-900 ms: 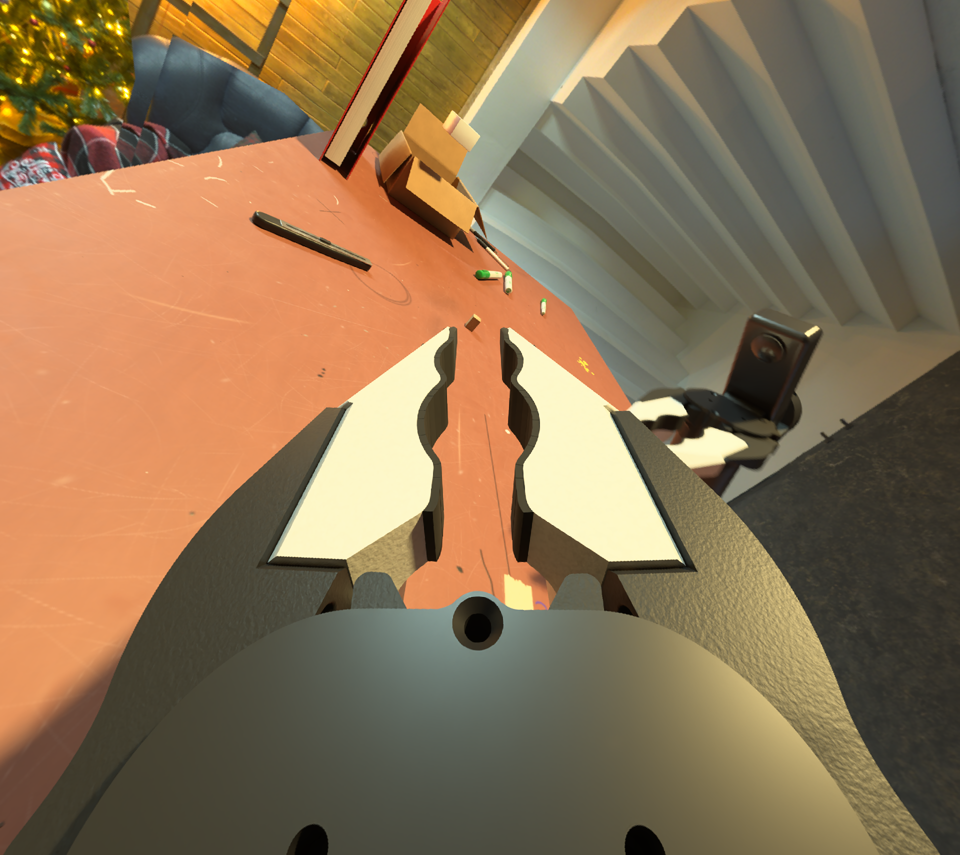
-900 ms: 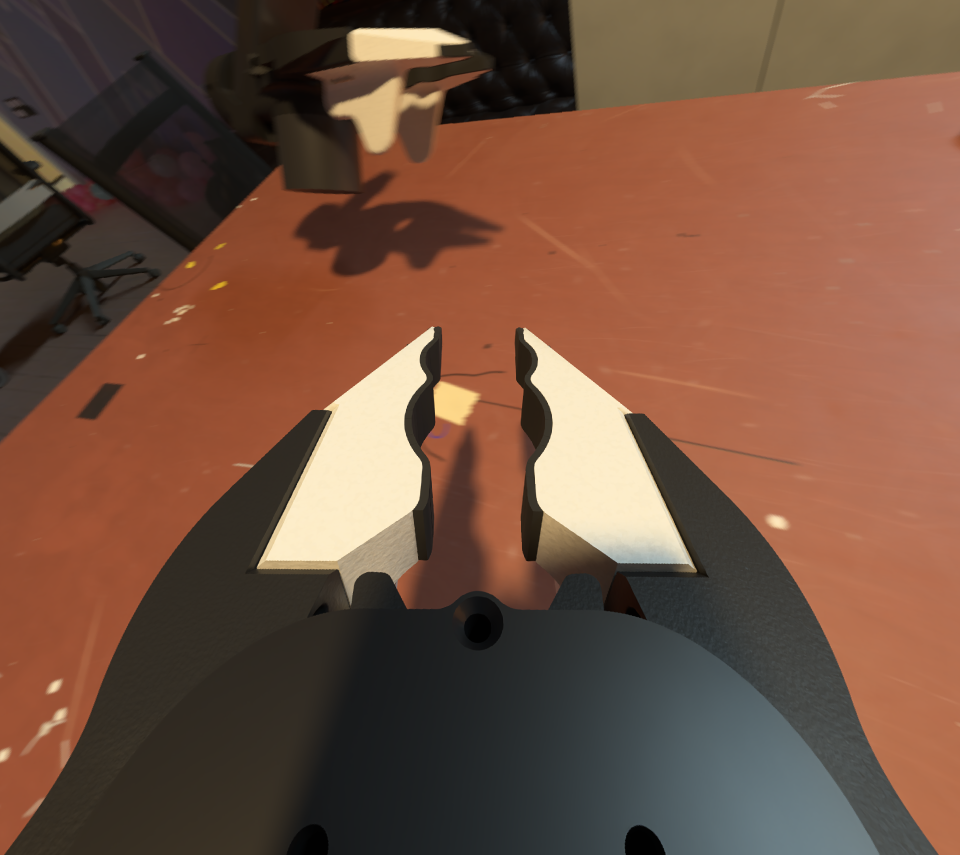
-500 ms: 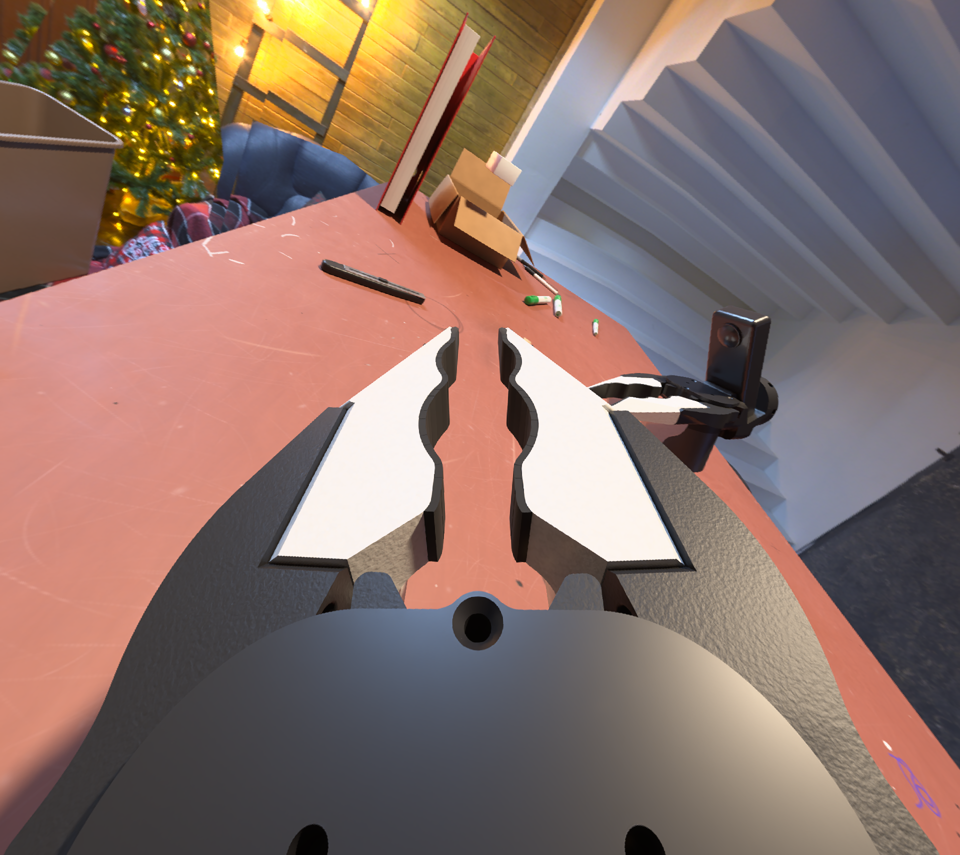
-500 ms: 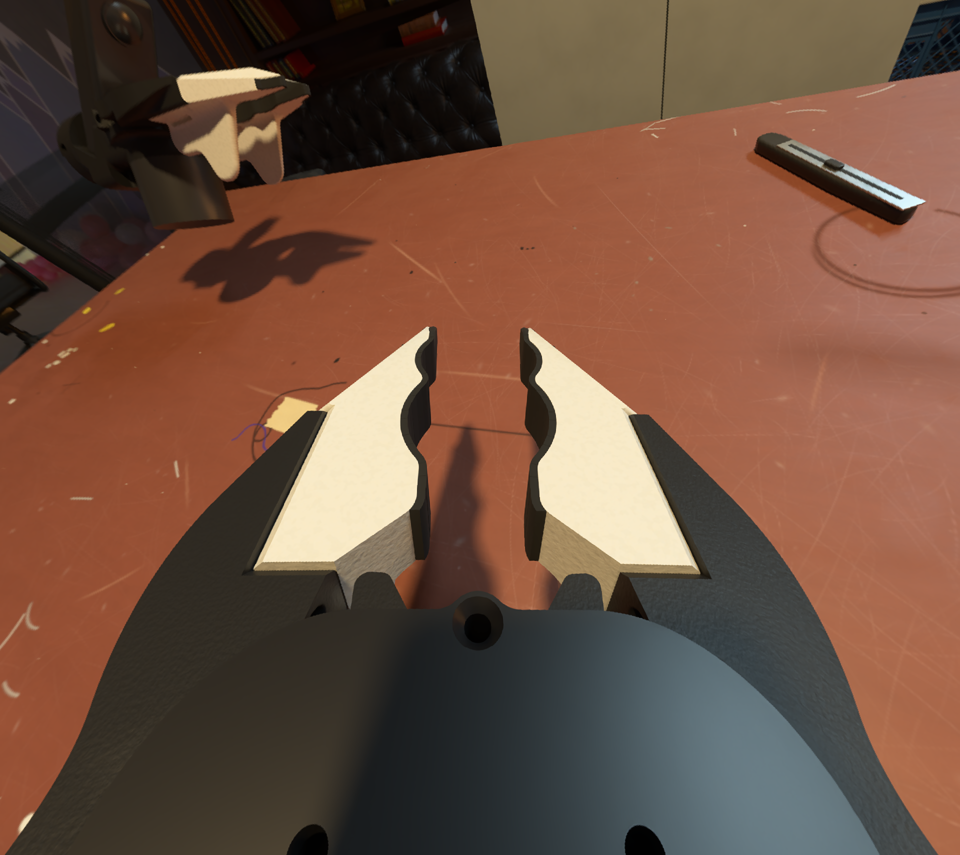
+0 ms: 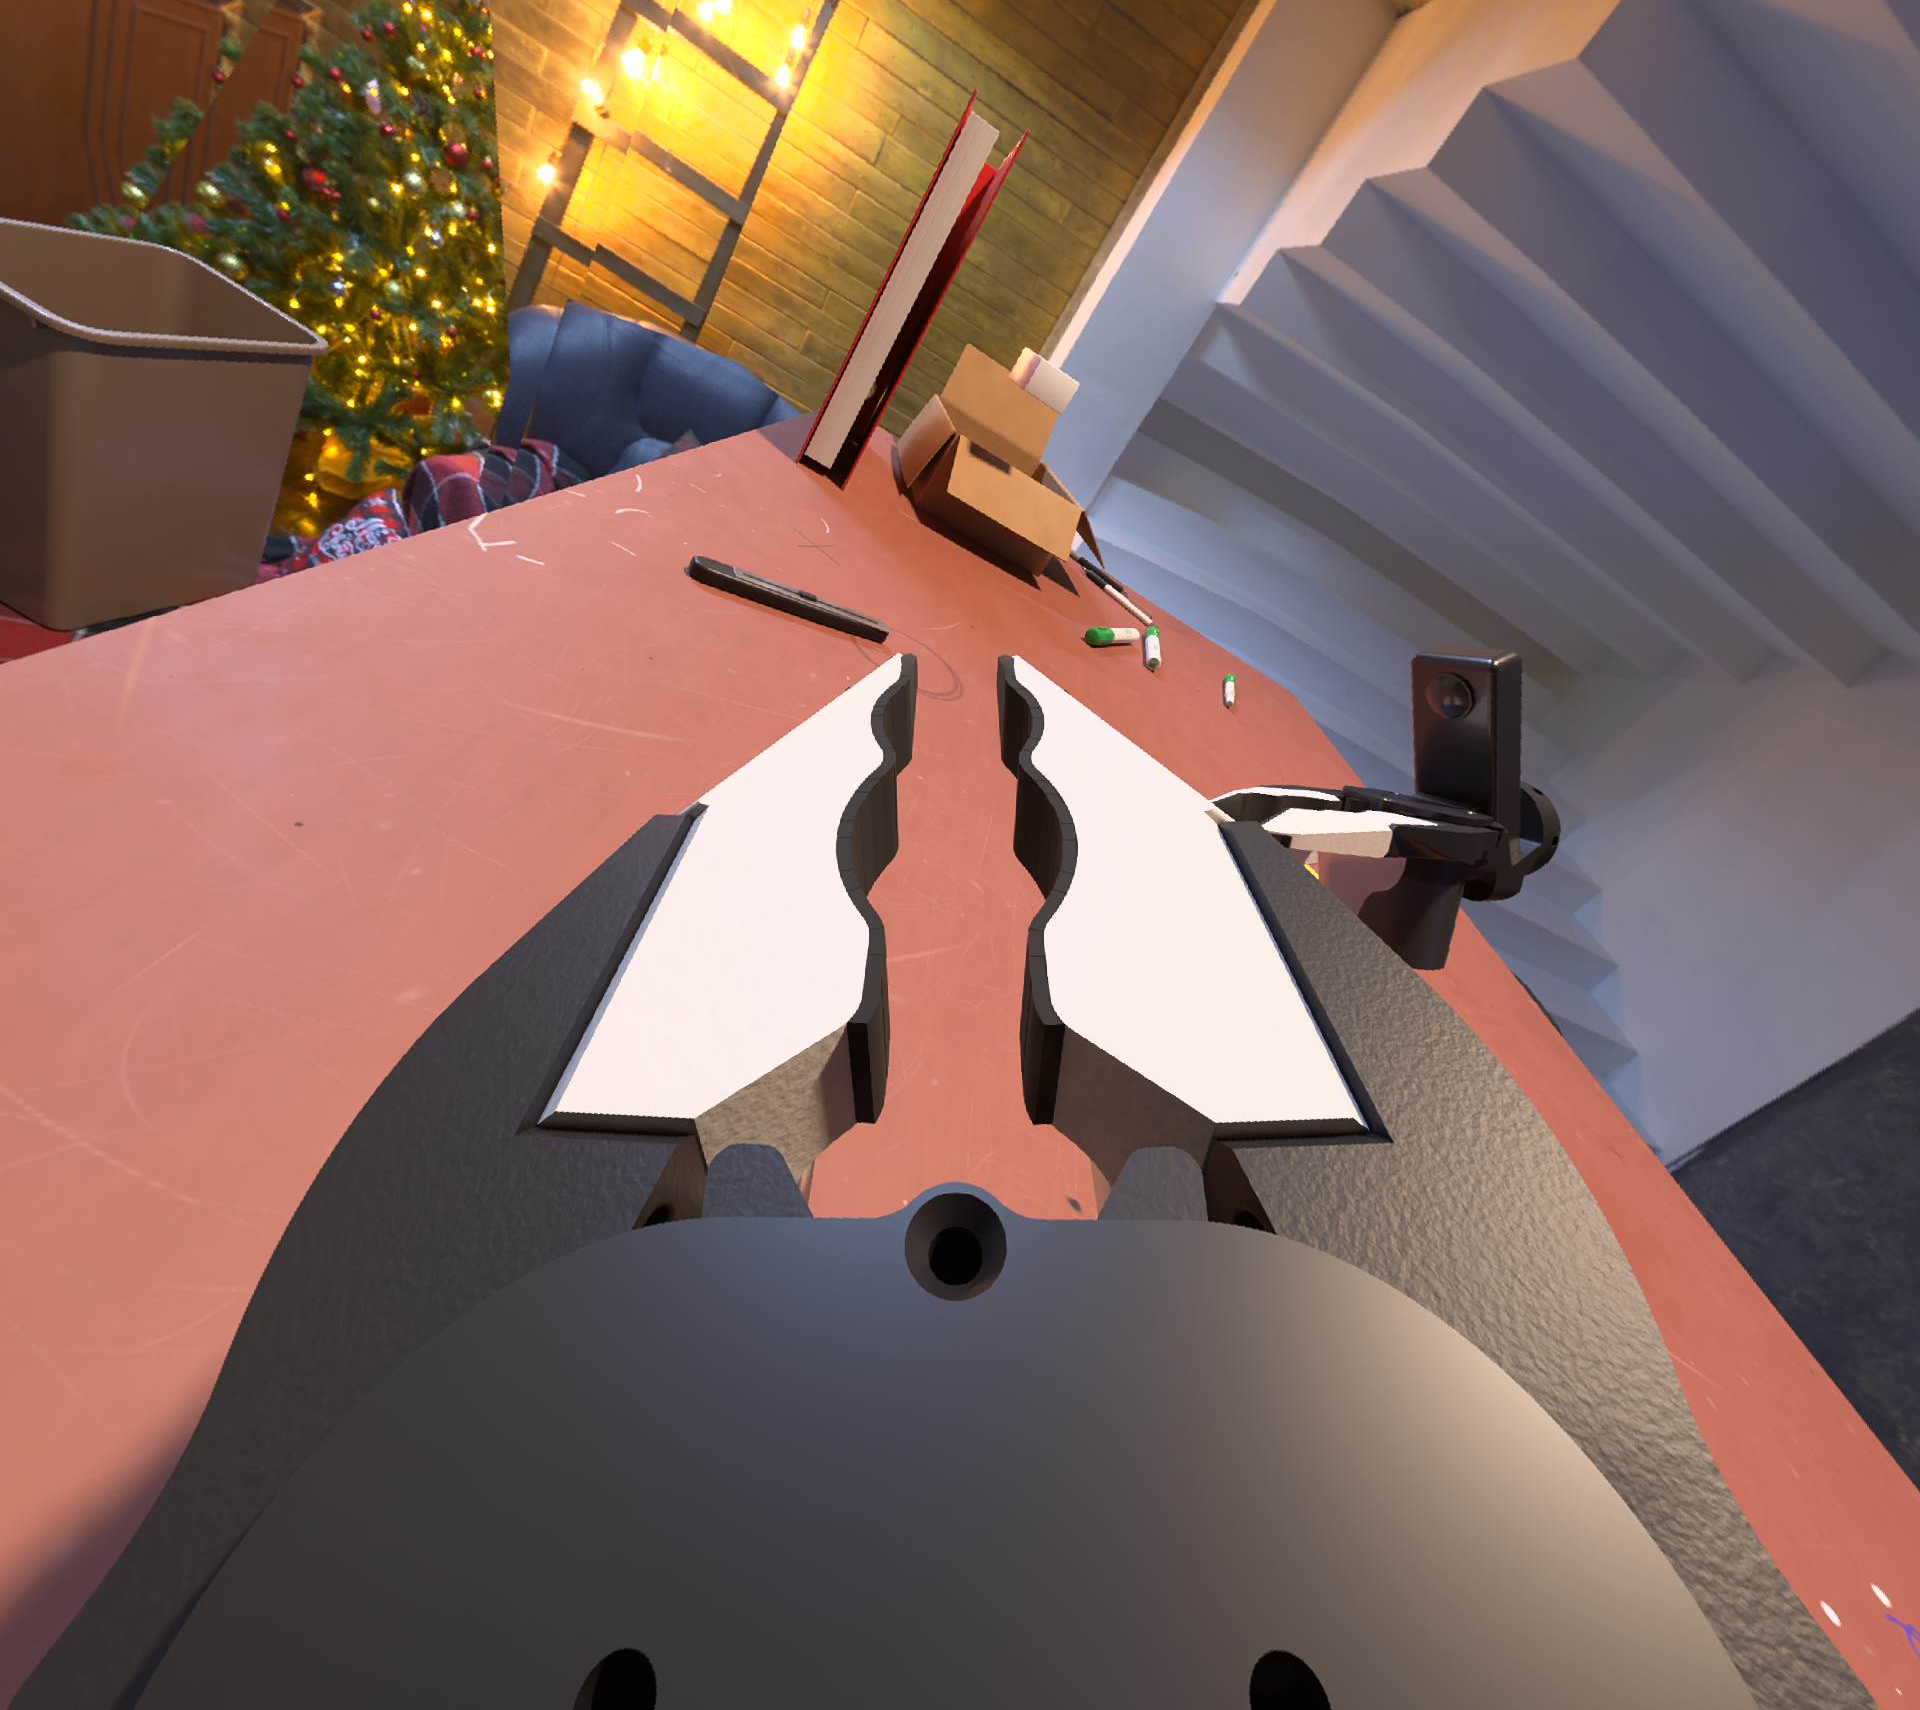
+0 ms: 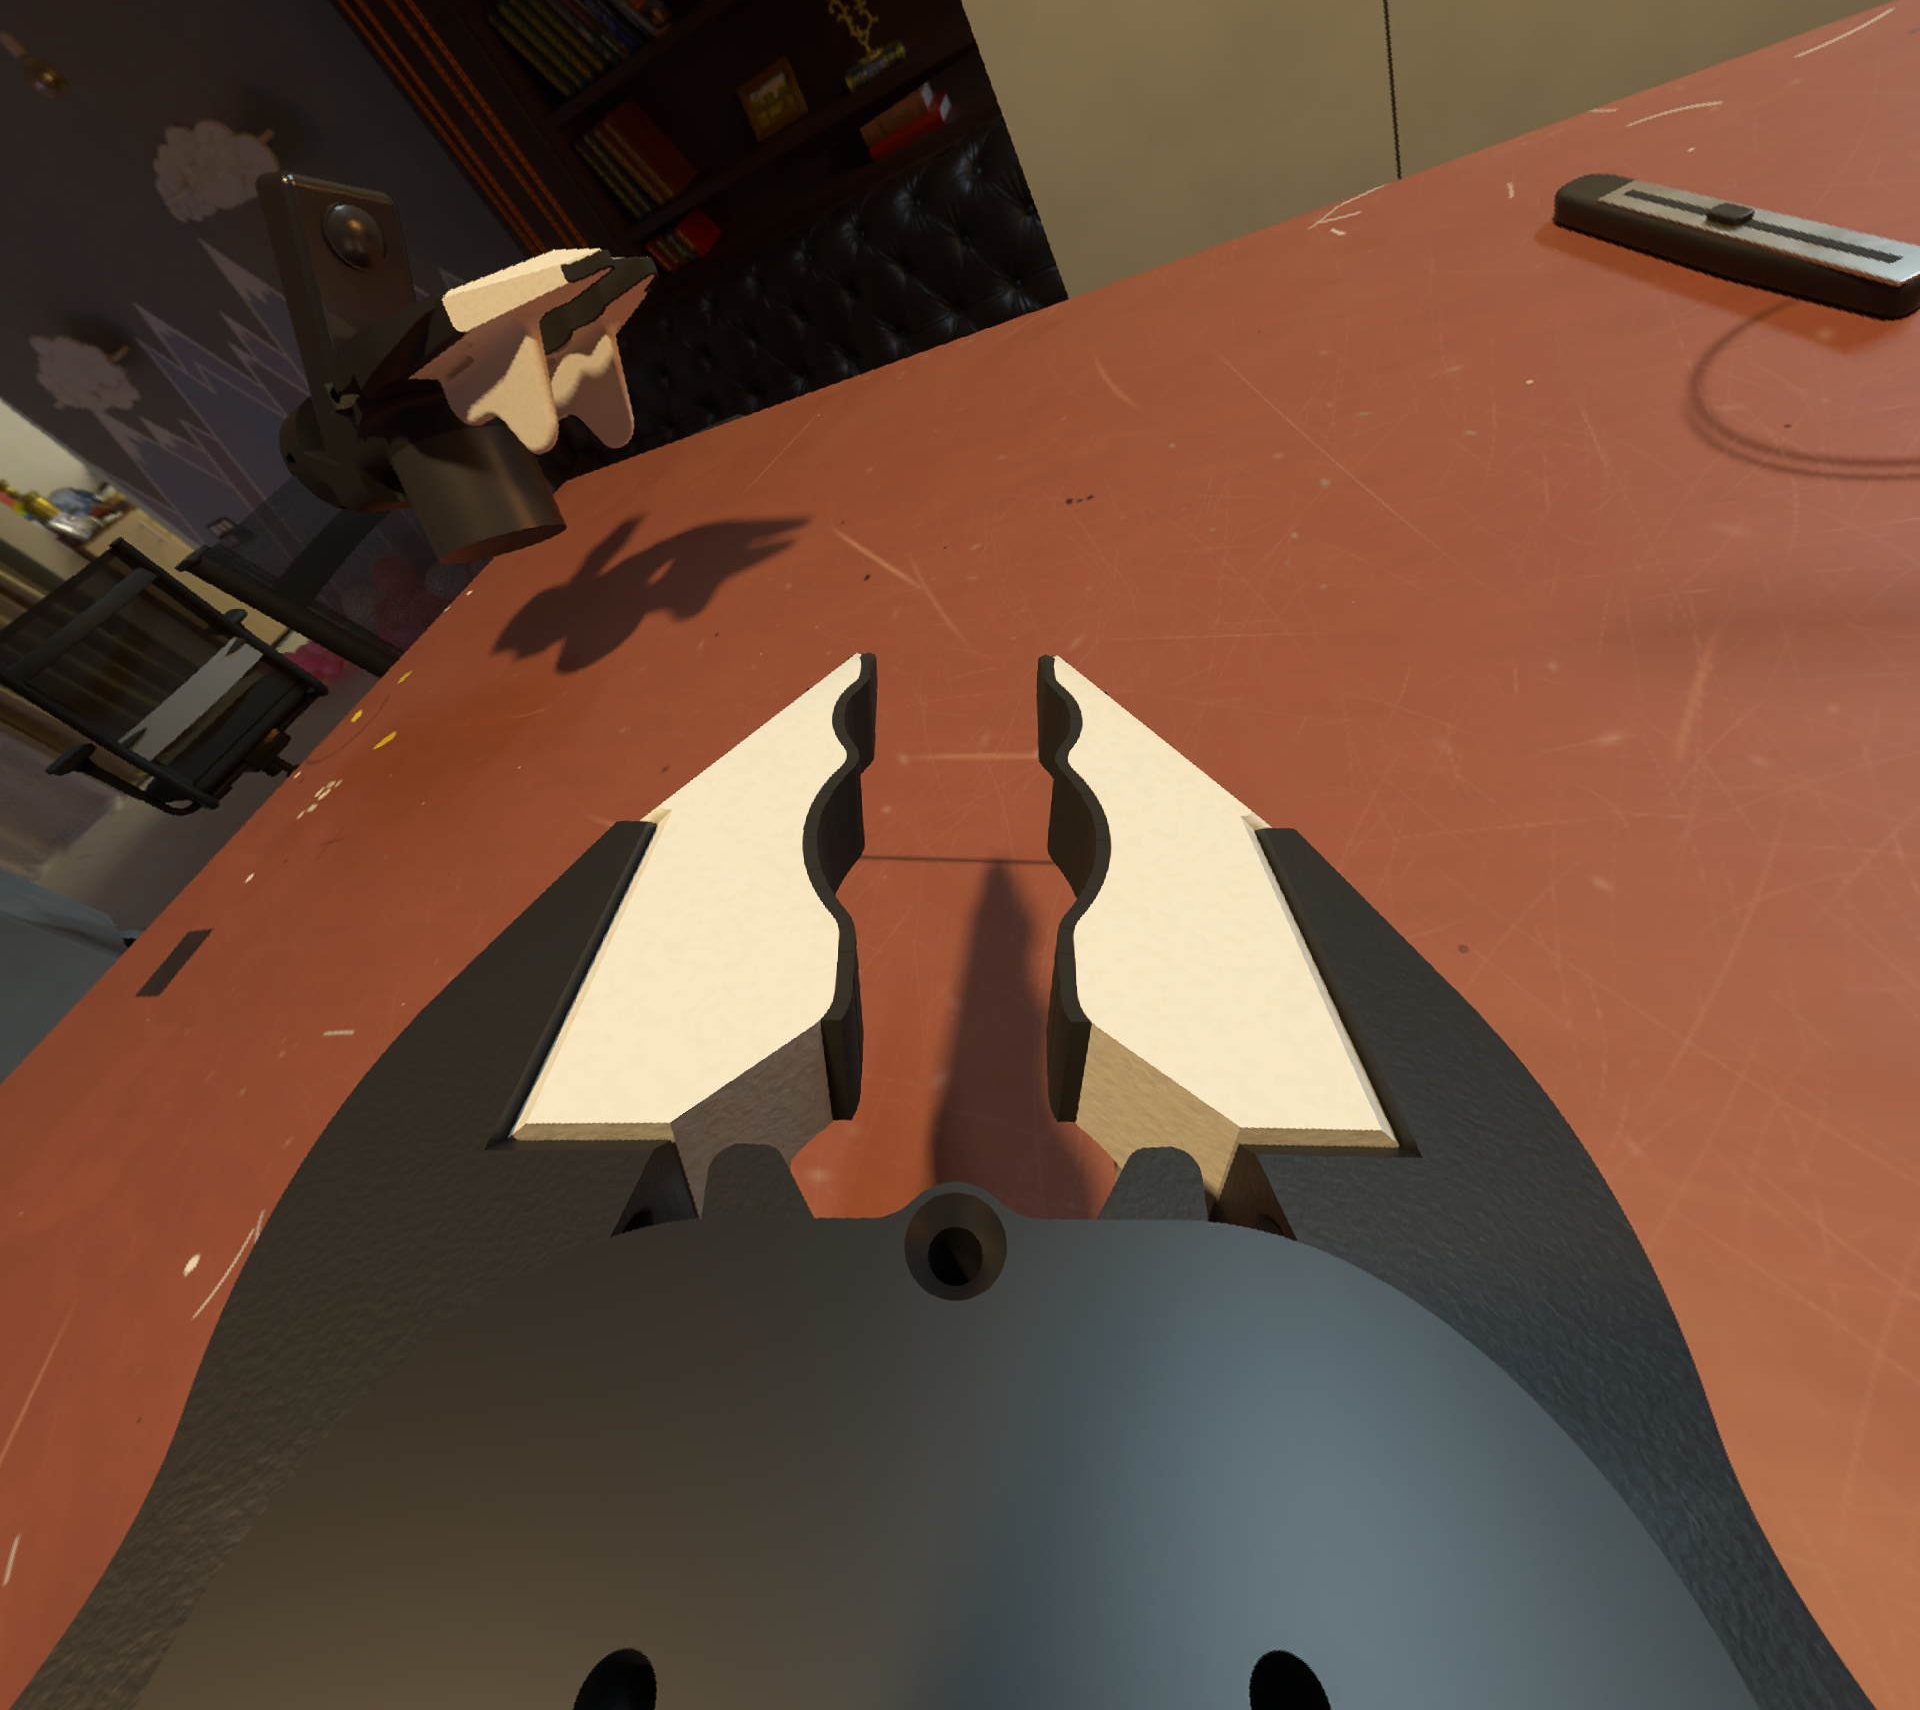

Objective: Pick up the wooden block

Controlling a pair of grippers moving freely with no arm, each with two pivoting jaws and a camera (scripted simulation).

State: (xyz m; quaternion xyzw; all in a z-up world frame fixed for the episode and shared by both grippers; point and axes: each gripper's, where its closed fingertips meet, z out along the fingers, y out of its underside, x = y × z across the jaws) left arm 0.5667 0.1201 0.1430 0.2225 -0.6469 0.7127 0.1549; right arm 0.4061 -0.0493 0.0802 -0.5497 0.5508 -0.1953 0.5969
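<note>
Bare table (image 6: 1351, 621) ahead of right gripper (image 6: 956, 673); utility knife (image 6: 1745, 247) far right.

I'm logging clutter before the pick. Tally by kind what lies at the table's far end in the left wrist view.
Red book: 1
Cardboard box: 1
Utility knife: 1
Green-tipped markers: 3
Total: 6. The thin pens beside the box are too small to count.

Scratched reddish-brown table (image 5: 312, 829) — carries a black utility knife (image 5: 784, 598), an open cardboard box (image 5: 987, 465), an upright red hardcover book (image 5: 904, 299), green-capped markers (image 5: 1110, 637). Grey plastic bin (image 5: 135, 424) at far left.
</note>
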